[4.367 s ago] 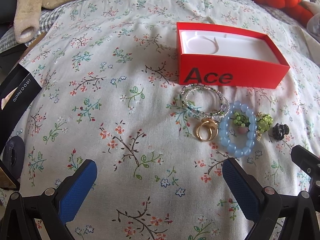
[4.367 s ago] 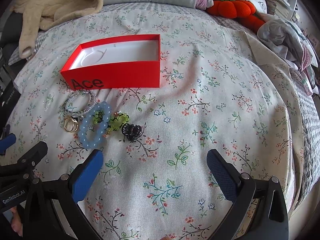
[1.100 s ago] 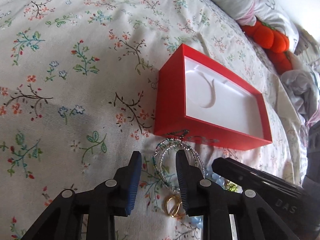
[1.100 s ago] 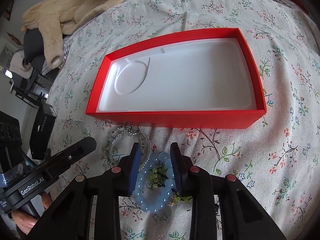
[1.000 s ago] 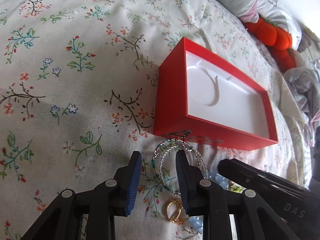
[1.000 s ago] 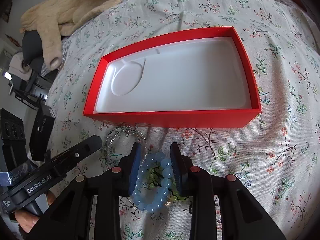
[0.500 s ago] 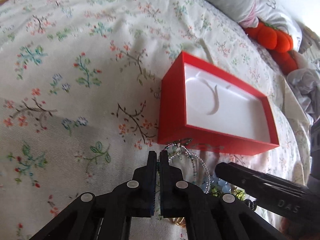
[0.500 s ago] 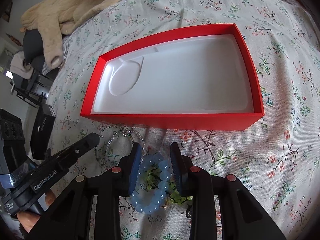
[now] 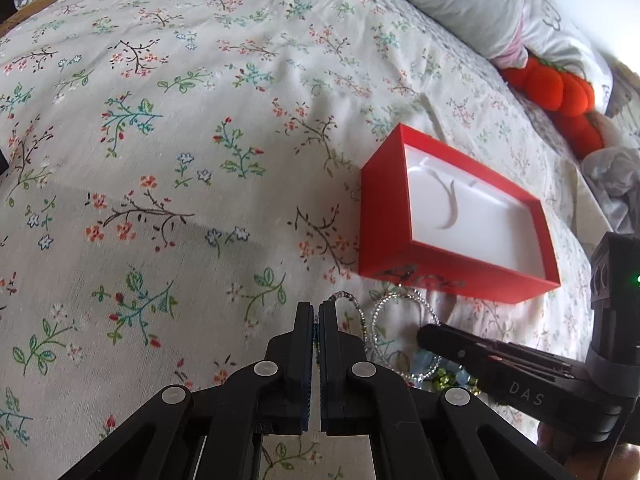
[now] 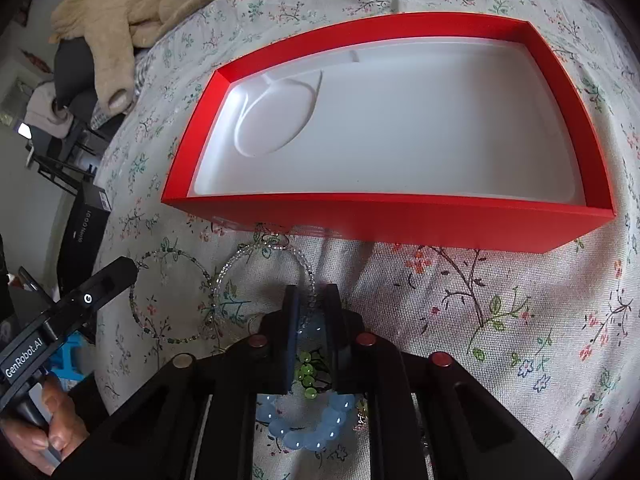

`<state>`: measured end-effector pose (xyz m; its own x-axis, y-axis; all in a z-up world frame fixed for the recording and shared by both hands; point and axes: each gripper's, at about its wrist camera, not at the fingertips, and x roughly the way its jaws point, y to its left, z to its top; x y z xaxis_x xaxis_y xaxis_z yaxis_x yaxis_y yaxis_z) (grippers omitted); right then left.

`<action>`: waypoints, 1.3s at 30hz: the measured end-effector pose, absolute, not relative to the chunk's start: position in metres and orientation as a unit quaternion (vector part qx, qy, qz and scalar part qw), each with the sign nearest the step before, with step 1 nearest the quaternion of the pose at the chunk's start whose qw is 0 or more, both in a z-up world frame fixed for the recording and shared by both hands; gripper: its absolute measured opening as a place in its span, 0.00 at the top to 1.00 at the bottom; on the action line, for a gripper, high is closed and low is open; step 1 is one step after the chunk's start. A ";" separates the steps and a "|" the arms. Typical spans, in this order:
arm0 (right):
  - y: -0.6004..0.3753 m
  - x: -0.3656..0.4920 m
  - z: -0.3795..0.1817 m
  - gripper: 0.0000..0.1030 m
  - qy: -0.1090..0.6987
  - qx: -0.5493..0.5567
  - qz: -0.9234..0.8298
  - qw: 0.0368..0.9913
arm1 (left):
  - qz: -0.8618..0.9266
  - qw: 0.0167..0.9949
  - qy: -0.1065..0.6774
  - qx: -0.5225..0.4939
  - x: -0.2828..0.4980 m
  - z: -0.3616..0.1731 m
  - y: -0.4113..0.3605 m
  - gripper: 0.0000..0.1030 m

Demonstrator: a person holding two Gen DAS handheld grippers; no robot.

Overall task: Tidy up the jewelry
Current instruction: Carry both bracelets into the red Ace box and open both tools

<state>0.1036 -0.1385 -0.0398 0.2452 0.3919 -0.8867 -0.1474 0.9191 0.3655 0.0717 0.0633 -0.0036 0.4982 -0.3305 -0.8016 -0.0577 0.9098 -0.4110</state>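
Observation:
A red box (image 9: 384, 216) with a white insert lies on the floral bedspread; it also shows in the right wrist view (image 10: 400, 220). My left gripper (image 9: 316, 312) is shut on a thin beaded bracelet (image 10: 172, 296), pulling it left away from a clear beaded bracelet (image 9: 400, 308) (image 10: 260, 264). My right gripper (image 10: 311, 304) is shut on a blue bead bracelet (image 10: 308, 428) just in front of the box. Green bead earrings (image 10: 306, 372) lie under it.
A beige garment (image 10: 132, 12) and a black carton (image 10: 82, 232) lie at the bed's left edge. An orange plush (image 9: 560, 92) and grey pillow (image 9: 440, 0) sit beyond the box. The right gripper's body (image 9: 520, 368) is close on my left gripper's right.
My left gripper closed on the thin beaded bracelet and drew it left, apart from the clear one. My right gripper stayed closed on the blue bracelet and moved nearer the box.

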 end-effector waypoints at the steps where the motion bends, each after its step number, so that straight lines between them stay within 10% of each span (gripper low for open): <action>1: -0.139 0.102 -0.039 0.93 0.589 0.108 0.171 0.783 | -0.082 0.843 0.495 -0.195 0.070 -0.004 0.063 1.00; 39: -0.208 0.086 0.078 0.96 0.448 0.156 0.097 0.875 | -0.219 0.871 0.385 -0.212 0.087 0.073 -0.006 1.00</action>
<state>0.0858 -0.2079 0.0776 0.5797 0.3088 -0.7540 -0.0293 0.9327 0.3594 0.0867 -0.0057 0.0728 0.6079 -0.5437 -0.5787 0.2179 0.8150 -0.5369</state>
